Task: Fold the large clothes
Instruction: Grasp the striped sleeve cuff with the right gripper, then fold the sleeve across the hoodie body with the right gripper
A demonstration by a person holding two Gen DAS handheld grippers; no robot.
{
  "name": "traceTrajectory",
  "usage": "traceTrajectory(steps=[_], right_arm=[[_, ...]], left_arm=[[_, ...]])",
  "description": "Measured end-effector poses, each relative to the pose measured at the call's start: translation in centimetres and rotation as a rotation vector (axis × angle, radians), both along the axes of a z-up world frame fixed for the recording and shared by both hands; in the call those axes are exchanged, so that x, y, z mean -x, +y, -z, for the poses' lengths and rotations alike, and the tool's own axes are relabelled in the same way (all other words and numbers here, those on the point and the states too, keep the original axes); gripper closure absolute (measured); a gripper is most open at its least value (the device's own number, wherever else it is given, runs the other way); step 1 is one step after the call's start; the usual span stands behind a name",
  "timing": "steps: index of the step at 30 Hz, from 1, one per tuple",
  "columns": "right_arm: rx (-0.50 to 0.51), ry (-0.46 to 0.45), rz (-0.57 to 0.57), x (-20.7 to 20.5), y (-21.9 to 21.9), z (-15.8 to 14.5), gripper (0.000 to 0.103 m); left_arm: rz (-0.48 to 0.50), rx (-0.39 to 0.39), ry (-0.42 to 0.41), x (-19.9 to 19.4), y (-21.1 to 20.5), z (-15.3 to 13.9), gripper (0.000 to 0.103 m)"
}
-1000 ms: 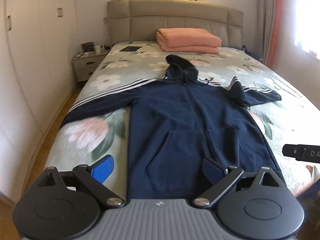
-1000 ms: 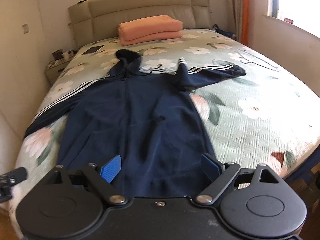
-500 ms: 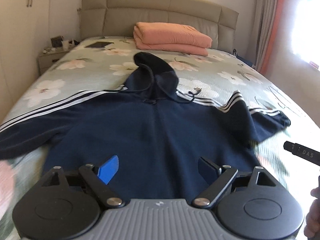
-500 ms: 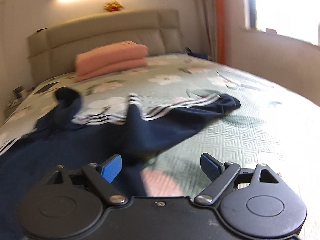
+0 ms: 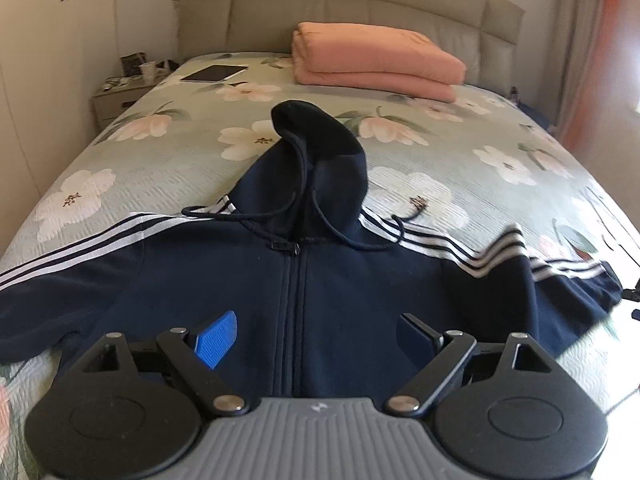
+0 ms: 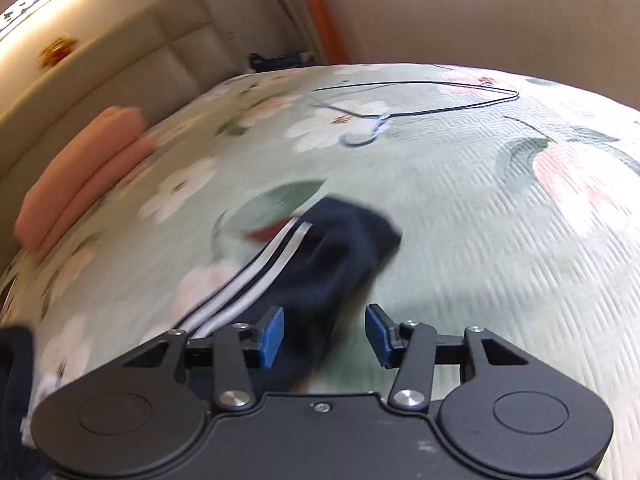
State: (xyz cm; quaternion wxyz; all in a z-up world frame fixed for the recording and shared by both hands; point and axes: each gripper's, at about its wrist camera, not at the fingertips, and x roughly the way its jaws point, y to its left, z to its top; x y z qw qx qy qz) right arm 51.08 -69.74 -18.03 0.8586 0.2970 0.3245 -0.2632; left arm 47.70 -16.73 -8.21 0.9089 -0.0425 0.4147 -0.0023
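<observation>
A navy zip hoodie [image 5: 304,280] with white sleeve stripes lies face up on the floral bed [image 5: 460,168], hood toward the headboard. My left gripper [image 5: 316,332] is open and empty, low over the chest by the zipper. In the right wrist view, the hoodie's right sleeve [image 6: 320,264] lies on the bedspread with its cuff pointing away. My right gripper [image 6: 325,336] is partly closed but still open, its blue pads on either side of the sleeve, not clamped. This view is motion-blurred.
Folded pink blankets [image 5: 376,60] sit by the headboard [image 5: 360,12]. A tablet [image 5: 214,73] lies at the bed's far left, beside a nightstand [image 5: 120,92]. A thin wire hanger [image 6: 420,100] lies on the bedspread [image 6: 500,248] beyond the sleeve cuff.
Both grippers moved forward and lower over the hoodie. The right gripper swung right to the sleeve and its jaws narrowed around it. The left stayed wide open.
</observation>
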Motion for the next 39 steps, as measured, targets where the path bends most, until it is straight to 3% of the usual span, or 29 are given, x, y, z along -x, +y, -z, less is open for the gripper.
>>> traceTrajectory(steps=[4,5,7,9,10,11,13,16,22,25,29,33,36,37,38,39], right_arm=[[-0.09,0.007,0.058,-3.1,-4.0,2.3,0.042],[-0.119,0.015,0.07,-3.6,-4.4,3.0,0.033],[-0.179,0.032,0.082,-4.8,-5.2,4.5,0.025],[-0.123,0.046,0.077,-5.5,-4.2,4.5,0.023],[-0.068,0.072,0.042,-6.0,-3.3,4.3,0.028],[-0.017,0.079,0.002,-6.2,-2.5,4.0,0.06],[0.003,0.06,-0.062,-6.0,-1.9,3.7,0.085],[0.057,0.01,-0.046,-4.0,-1.7,1.0,0.088],[0.306,-0.052,0.08,1.8,-0.5,-8.3,0.088],[0.367,-0.08,-0.019,2.5,4.4,-11.4,0.088],[0.451,-0.18,-0.186,3.0,15.8,-15.5,0.088],[0.382,-0.311,-0.416,2.8,29.8,-18.2,0.088],[0.302,-0.348,-0.662,2.0,40.9,-17.4,0.077],[0.278,-0.338,-0.771,1.7,44.2,-16.6,0.057],[0.256,-0.318,-0.891,1.5,47.0,-15.5,0.021],[0.244,-0.291,-0.985,1.6,49.4,-14.3,0.013]], left_arm=[[-0.048,-0.002,0.03,-1.4,-1.0,0.4,0.014],[-0.057,-0.003,0.043,-1.8,-1.2,0.5,0.014],[-0.069,-0.008,0.054,-2.4,-1.6,0.3,0.014],[-0.075,-0.017,0.063,-3.0,-2.0,0.3,0.014],[-0.076,-0.025,0.065,-3.1,-2.2,0.5,0.014],[-0.078,-0.029,0.059,-3.4,-2.2,0.2,0.014],[-0.086,-0.036,0.065,-3.8,-2.3,0.3,0.014],[-0.093,-0.042,0.062,-3.7,-2.2,0.1,0.014],[-0.123,-0.03,0.035,-3.1,0.4,-1.4,0.015],[-0.153,0.002,0.04,-2.6,2.7,-2.0,0.015],[-0.193,0.004,0.027,-1.3,6.5,-3.3,0.015],[-0.238,-0.035,0.006,0.2,11.3,-4.6,0.015],[-0.282,-0.04,0.006,0.8,15.4,-4.8,0.015],[-0.296,-0.04,0.007,0.9,16.8,-4.8,0.015],[-0.307,-0.043,0.01,1.0,18.0,-4.6,0.015],[-0.317,-0.047,0.019,0.9,19.3,-4.2,0.015]])
